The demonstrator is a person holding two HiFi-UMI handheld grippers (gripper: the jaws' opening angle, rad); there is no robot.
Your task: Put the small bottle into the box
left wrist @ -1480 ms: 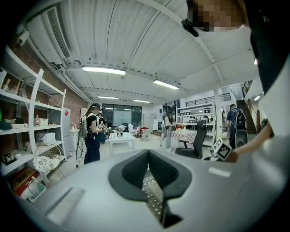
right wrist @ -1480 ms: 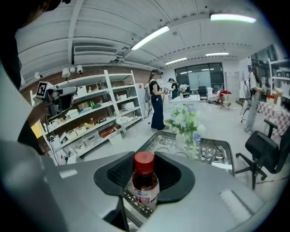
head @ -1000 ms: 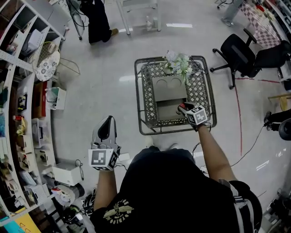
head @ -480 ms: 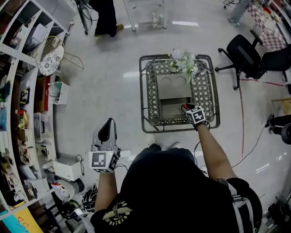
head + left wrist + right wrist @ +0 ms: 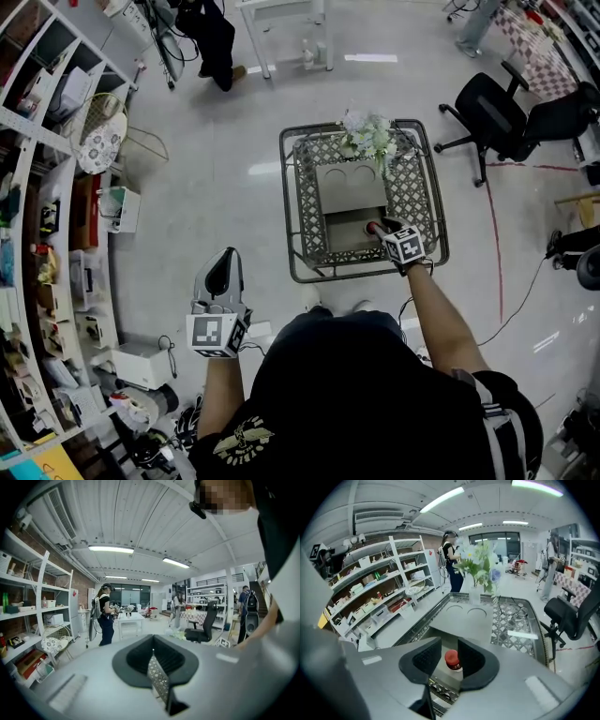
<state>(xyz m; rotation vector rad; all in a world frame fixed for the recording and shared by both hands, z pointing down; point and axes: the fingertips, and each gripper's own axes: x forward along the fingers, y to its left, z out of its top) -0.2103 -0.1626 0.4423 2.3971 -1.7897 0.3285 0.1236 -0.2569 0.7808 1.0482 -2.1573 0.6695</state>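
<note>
The small bottle (image 5: 452, 660) with a red cap (image 5: 374, 228) stands upright inside the open grey box (image 5: 349, 190) on the metal lattice table (image 5: 306, 211). My right gripper (image 5: 382, 232) hangs low over the box's near end. Its jaws are closing, with the bottle (image 5: 452, 660) between them. The cap sits close to the right pad (image 5: 469, 658), and a gap shows on the left side. My left gripper (image 5: 223, 269) is held over the floor, well to the left of the table and away from the box. Its jaws (image 5: 157, 677) are shut with nothing in them.
A vase of pale flowers (image 5: 367, 133) stands at the table's far edge behind the box. A black office chair (image 5: 497, 112) is to the right. Cluttered shelves (image 5: 56, 187) line the left side. A person (image 5: 212, 37) stands at the back.
My right gripper has drawn back slightly toward me, and the red cap now shows clear in front of it. The left gripper has stayed put. The person at the back has shifted.
</note>
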